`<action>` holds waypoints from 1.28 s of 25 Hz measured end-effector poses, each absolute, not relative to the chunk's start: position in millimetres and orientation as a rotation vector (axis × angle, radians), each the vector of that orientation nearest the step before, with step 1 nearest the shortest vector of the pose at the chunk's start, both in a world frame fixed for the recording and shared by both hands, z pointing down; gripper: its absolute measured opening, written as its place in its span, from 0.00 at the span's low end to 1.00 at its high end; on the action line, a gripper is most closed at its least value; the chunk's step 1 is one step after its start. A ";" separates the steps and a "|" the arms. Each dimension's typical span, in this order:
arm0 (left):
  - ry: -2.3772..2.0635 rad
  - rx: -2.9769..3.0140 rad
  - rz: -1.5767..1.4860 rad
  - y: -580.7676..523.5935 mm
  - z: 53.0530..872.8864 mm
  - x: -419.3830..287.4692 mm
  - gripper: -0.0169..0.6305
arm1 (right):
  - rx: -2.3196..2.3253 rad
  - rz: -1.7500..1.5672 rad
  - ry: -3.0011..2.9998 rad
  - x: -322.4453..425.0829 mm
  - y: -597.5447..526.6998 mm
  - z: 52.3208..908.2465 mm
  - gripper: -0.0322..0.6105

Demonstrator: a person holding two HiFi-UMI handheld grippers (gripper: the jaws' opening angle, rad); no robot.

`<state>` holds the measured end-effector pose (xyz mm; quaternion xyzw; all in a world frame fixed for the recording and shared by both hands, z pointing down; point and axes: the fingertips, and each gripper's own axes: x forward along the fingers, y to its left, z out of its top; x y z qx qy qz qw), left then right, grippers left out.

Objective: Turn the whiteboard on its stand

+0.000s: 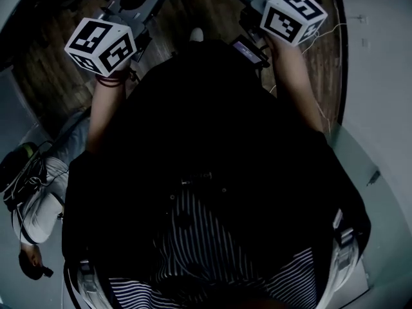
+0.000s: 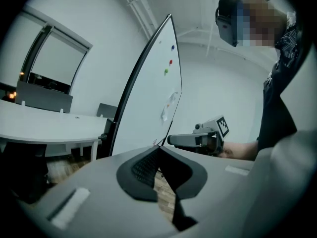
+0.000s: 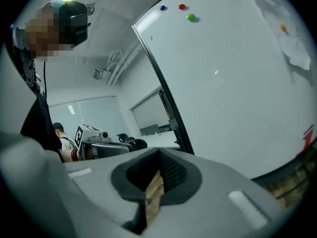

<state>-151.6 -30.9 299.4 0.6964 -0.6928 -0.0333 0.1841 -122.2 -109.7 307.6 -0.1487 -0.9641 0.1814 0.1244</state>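
The whiteboard (image 2: 153,93) stands tilted in its dark frame, seen almost edge-on in the left gripper view, with three small magnets near its top. In the right gripper view the whiteboard (image 3: 237,83) fills the right half, with a crumpled white cloth (image 3: 287,38) stuck on it. My left gripper (image 2: 159,148) is shut with nothing in it, short of the board's lower edge. My right gripper (image 3: 159,151) is also shut and empty, close to the board face. In the head view both marker cubes, left (image 1: 100,44) and right (image 1: 293,17), are held out in front of my body.
A curved white table (image 2: 44,128) with grey chairs (image 2: 44,97) stands left of the board. The floor (image 1: 51,76) is wood planks. Another person (image 1: 38,205) is at my lower left in the head view. A black chair (image 3: 130,144) shows behind the board's post.
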 end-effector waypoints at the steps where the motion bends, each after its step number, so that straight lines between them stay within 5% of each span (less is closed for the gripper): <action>1: -1.955 1.958 -0.085 -35.7 299.7 -153.4 0.03 | -0.437 0.525 -2.815 -122.5 -113.8 308.2 0.05; 18: -1.866 1.976 0.015 -98.0 316.1 -191.4 0.03 | -0.317 0.682 -2.849 -122.0 -169.2 321.7 0.05; 26: -1.586 2.310 0.051 -148.8 291.5 -149.1 0.03 | -0.057 0.643 -2.955 -116.8 -191.4 294.0 0.05; 32: -1.299 2.511 0.123 -102.5 312.3 -182.5 0.03 | 0.172 0.619 -2.945 -146.5 -152.6 287.2 0.05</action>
